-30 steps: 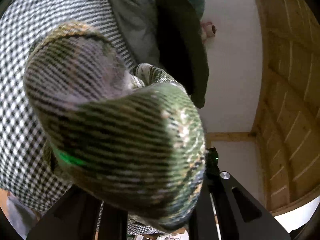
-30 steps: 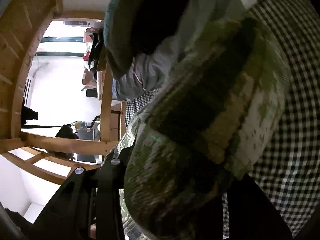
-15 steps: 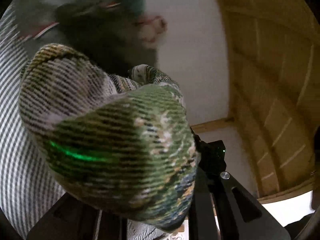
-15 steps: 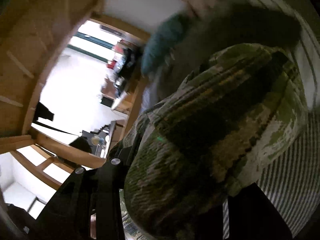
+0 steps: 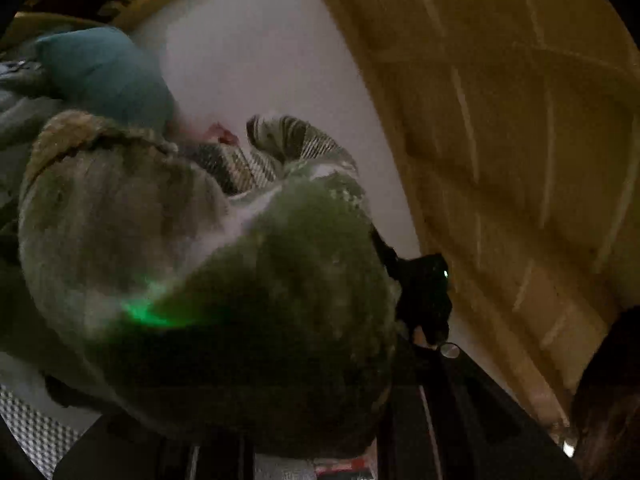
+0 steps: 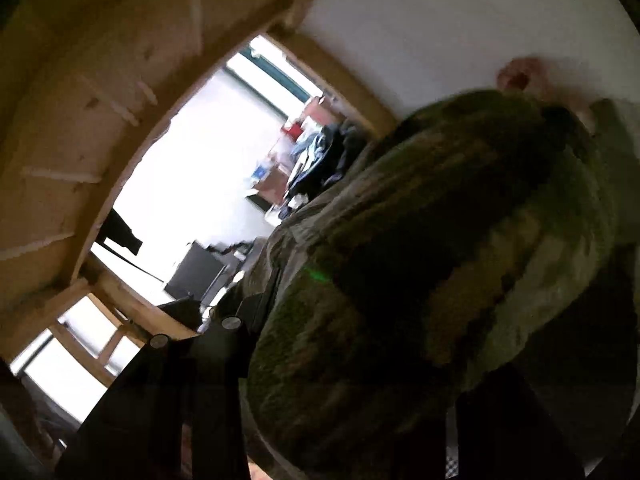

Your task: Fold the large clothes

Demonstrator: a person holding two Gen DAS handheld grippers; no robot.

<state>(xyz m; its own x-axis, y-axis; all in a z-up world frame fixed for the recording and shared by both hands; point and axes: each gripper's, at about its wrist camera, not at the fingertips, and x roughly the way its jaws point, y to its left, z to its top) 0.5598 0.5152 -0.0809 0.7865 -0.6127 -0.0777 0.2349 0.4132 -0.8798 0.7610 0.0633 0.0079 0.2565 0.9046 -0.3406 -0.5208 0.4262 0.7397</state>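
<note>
Green-and-cream woven cloth fills the near field of both wrist views, bunched into a thick bulge right in front of each lens. In the left wrist view the garment [image 5: 240, 300] swells over the left gripper [image 5: 320, 432], whose dark fingers show only at the bottom edge; the cloth hides the tips, yet the way the fabric mounds out from between them suggests the gripper is clamped on it. The right wrist view gives much the same: the garment [image 6: 440, 280] balloons over the right gripper [image 6: 344, 420], tips buried, most likely closed on a second hold of the same piece. Both cameras look upward past the cloth to a white wall [image 5: 260, 60] and a wooden frame [image 5: 500, 140], so the garment seems to be lifted high in the air, not lying on any surface. Holding it at two separate spots and raising it would let the weight of the fabric pull it straight, which is the likely reason for this pose before a fold is laid. Behind the bulge in the left view sit a teal sleeve [image 5: 108, 72] and a bit of a bare hand [image 5: 218, 133], probably the person's. A bright opening [image 6: 208, 184] shows a cluttered room beyond. Both frames are blurred, so finer detail of the grip cannot be told.
</note>
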